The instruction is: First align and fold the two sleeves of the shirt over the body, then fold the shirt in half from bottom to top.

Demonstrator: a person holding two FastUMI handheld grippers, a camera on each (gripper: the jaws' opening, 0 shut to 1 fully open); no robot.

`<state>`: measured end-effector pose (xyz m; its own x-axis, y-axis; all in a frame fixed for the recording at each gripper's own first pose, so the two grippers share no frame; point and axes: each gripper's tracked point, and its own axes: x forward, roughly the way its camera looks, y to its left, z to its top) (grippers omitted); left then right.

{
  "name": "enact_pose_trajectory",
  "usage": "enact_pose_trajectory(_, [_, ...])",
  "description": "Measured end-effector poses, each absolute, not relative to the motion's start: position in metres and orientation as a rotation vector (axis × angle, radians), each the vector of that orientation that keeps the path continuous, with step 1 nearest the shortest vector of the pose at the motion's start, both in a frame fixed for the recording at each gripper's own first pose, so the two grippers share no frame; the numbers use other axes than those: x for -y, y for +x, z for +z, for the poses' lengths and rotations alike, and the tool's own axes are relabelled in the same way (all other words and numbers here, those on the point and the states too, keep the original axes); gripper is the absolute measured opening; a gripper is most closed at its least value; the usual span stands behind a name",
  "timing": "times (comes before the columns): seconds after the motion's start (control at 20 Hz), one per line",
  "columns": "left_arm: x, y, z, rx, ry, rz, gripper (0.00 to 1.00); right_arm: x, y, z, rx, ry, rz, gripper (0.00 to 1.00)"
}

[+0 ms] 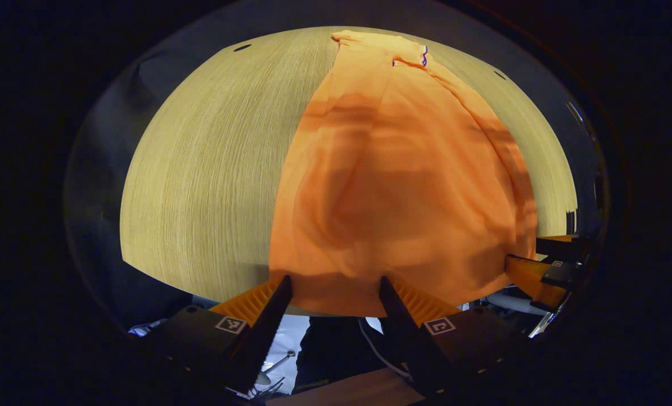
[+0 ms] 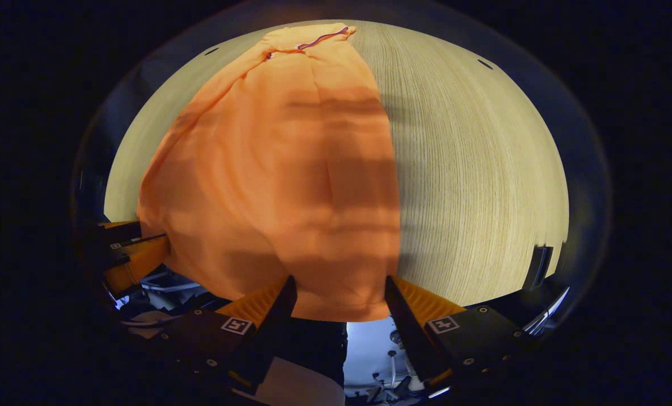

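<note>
The shirt (image 1: 392,186) lies lengthwise on the tabletop (image 1: 211,169), its hem at the near edge and hanging a little over it. In the left gripper view the left gripper (image 1: 334,285) sits right at that hem, its fingers (image 1: 276,299) spread wide with the hem's cloth between them; I can't see either one pressing on the fabric. In the right gripper view the right gripper (image 2: 340,285) is at the hem too, near the shirt's other bottom corner, fingers (image 2: 395,296) likewise spread with the cloth edge lying between them and no clear pinch. Each gripper also shows at the side of the other's view: the right one at the far right edge of the left gripper view (image 1: 544,270), the left one at the far left edge of the right gripper view (image 2: 130,254), both level with the hem.

Beyond the fingers the orange body stretches away in a narrow panel, softly wrinkled, with bands of shadow across it. One long side runs straight; the other has a folded ridge of cloth lying along the body toward the top. At the far end is the collar (image 2: 313,39), with a thin dark trim line. Bare pale wood lies on either side of the shirt.
</note>
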<state>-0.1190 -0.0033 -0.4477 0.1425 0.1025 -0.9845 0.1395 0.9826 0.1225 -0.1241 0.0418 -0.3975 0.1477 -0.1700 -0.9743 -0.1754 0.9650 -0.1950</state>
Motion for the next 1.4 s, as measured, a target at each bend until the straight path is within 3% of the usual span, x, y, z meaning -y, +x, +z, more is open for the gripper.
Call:
enact_pose_trajectory(0.05, [0.005, -0.118, -0.448, -1.422, 0.196, -0.024, 0.91, -0.042, -0.126, -0.398, -1.430, -0.287, 0.003, 0.85])
enact_pose_trajectory(0.15, [0.007, -0.111, -0.450, -1.394, 0.160, -0.004, 0.47, -0.045, -0.125, -0.397, -1.430, -0.288, 0.010, 0.58])
enact_pose_trajectory(0.2, [0.008, -0.110, -0.450, -1.388, 0.154, -0.004, 0.24, -0.046, -0.126, -0.398, -1.423, -0.276, 0.004, 0.37])
enact_pose_trajectory(0.25, [0.007, -0.110, -0.451, -1.391, 0.155, -0.018, 0.09, -0.050, -0.126, -0.398, -1.418, -0.242, 0.013, 0.28])
enact_pose_trajectory(0.3, [0.008, -0.109, -0.447, -1.369, 0.174, -0.054, 0.07, -0.055, -0.127, -0.398, -1.424, -0.210, 0.031, 0.08])
enact_pose_trajectory(0.35, [0.009, -0.106, -0.449, -1.355, 0.206, -0.098, 0.01, -0.056, -0.128, -0.399, -1.416, -0.177, 0.035, 0.08])
enact_pose_trajectory(0.45, [0.010, -0.108, -0.449, -1.337, 0.249, -0.137, 0.01, -0.056, -0.129, -0.400, -1.401, -0.135, 0.028, 0.08])
enact_pose_trajectory(0.5, [0.011, -0.112, -0.450, -1.343, 0.254, -0.142, 0.00, -0.056, -0.127, -0.400, -1.414, -0.134, 0.039, 0.00])
enact_pose_trajectory(0.85, [0.012, -0.095, -0.430, -1.314, 0.206, -0.142, 0.01, -0.062, -0.110, -0.372, -1.372, -0.132, 0.066, 0.00])
enact_pose_trajectory(1.4, [0.043, 0.027, -0.350, -1.076, 0.184, -0.182, 0.01, -0.082, 0.011, -0.283, -1.135, -0.131, 0.115, 0.00])
